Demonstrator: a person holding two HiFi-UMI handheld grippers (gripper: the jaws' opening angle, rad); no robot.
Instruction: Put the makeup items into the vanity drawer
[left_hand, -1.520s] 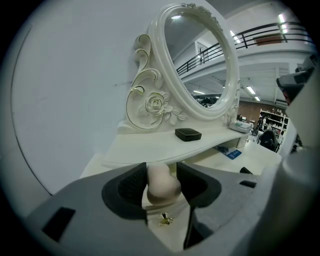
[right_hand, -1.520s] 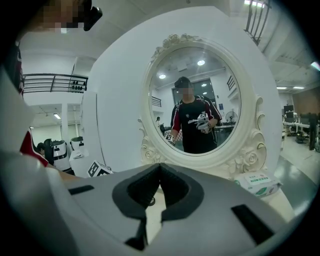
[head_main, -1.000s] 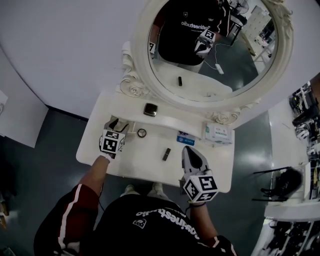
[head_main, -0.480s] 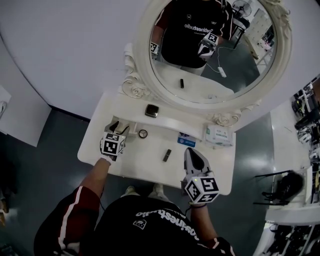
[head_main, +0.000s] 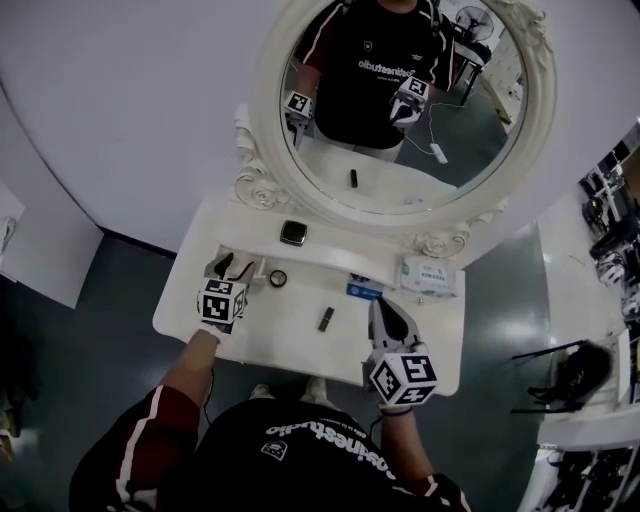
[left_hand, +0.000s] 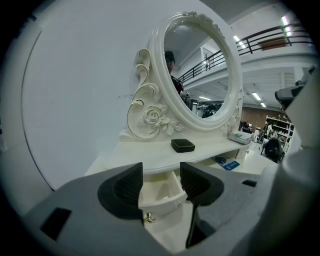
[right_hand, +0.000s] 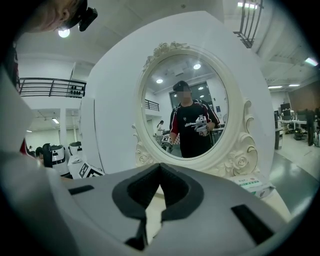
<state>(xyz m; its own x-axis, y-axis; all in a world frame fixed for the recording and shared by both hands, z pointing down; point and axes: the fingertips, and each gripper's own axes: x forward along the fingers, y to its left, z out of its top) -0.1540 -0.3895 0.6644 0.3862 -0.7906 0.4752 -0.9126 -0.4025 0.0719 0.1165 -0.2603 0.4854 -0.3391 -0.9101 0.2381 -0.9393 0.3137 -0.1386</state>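
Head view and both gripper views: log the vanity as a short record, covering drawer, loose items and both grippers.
drawer: left drawer pulled open, no item visible inside
left gripper: jaws apart, at the drawer front, holding nothing
right gripper: jaws together, empty
on shelf: black square case
on tabletop: small round item, dark tube, blue packet, tissue pack

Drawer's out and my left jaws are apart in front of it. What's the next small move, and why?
Probably swing the left gripper right to the small round pot and close on it. The drawer stands open, the left jaws are apart and empty, and that pot lies nearest them; the right gripper is shut and farther off.
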